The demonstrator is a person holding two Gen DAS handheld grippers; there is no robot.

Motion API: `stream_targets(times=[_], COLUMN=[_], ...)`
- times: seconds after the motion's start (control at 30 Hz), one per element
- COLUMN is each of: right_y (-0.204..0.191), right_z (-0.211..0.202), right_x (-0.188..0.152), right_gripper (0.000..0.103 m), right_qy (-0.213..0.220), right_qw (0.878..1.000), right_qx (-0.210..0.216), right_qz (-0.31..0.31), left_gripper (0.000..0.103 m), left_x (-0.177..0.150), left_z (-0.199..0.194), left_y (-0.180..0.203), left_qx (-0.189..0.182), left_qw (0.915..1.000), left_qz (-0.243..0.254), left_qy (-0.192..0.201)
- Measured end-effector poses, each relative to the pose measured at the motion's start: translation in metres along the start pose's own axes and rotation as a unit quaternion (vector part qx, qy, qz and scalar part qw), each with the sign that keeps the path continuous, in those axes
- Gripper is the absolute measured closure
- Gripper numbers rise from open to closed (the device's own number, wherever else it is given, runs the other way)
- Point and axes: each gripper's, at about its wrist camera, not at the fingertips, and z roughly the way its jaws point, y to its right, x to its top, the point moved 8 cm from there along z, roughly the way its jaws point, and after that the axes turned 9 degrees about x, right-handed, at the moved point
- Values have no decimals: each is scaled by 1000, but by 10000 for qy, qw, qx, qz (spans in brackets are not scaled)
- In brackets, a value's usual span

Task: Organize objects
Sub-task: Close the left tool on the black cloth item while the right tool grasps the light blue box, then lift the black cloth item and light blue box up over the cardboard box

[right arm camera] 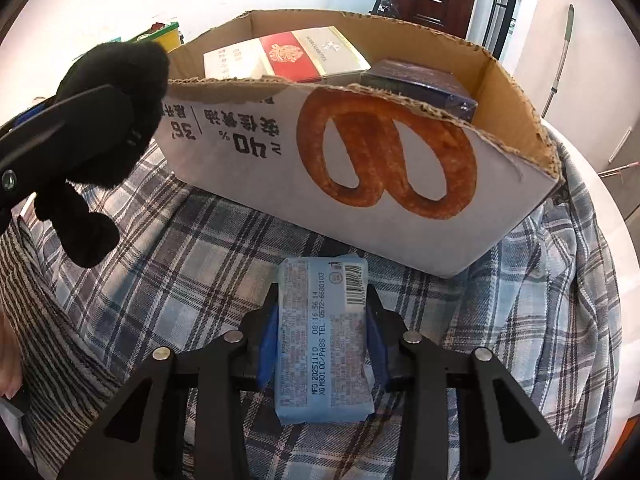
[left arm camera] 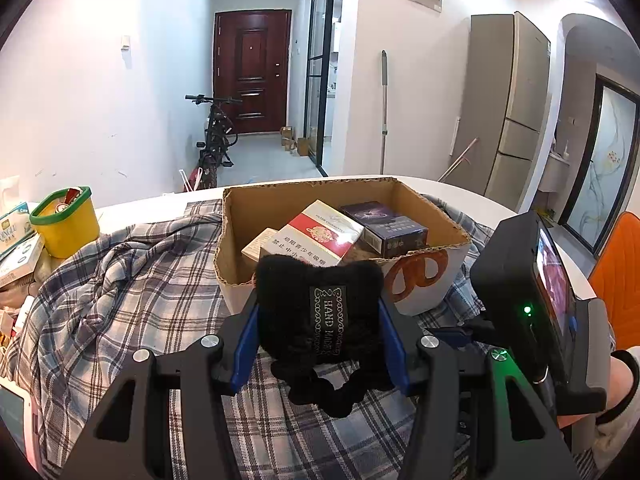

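Cardboard box [left arm camera: 420,288], pretzel print on its side, standing on a plaid cloth [left arm camera: 120,280] over the table: already holds one red-and-white carton [left arm camera: 320,232], one dark blue pack [left arm camera: 384,228], and a pale box [left arm camera: 260,246] partly hidden beneath. Left gripper [left arm camera: 318,320]: fingers clamped on a black knitted item [left arm camera: 320,308], held just short of the box's near wall. Right gripper [right arm camera: 322,340]: fingers closed on a blue tissue pack [right arm camera: 322,336], just before the box. Outstanding, by judgement: both held items not yet boxed; clutter beside a yellow tub [left arm camera: 66,220] unsorted.
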Motion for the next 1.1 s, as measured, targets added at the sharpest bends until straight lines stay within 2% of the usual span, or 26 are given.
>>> stream_targets(times=[0.3, 0.37, 0.5, 0.7, 0.93, 1.1], right_y=[4, 2, 1, -13, -19, -7], right_z=[-28, -33, -51, -71, -95, -108], right_x=[9, 11, 18, 34, 46, 49], right_gripper=[66, 66, 66, 66, 66, 66], right_qy=[583, 713, 1231, 1998, 2779, 2928], right_qw=[9983, 9974, 9921, 9790, 9604, 9560], right_qx=[-71, 33, 223, 408, 98, -72], right_qz=[9, -5, -6, 26, -199, -187], left_gripper=[47, 47, 47, 47, 47, 47], left_x=[3, 4, 9, 15, 18, 20], left_z=[-5, -8, -13, -18, -24, -28], left_y=[0, 2, -3, -15, -16, -18], left_qx=[-49, -26, 230, 208, 128, 147], left_qw=[9999, 9998, 9987, 9977, 9970, 9959], left_qz=[-30, 18, 27, -265, -333, -378], left_qy=[122, 200, 452, 585, 688, 811])
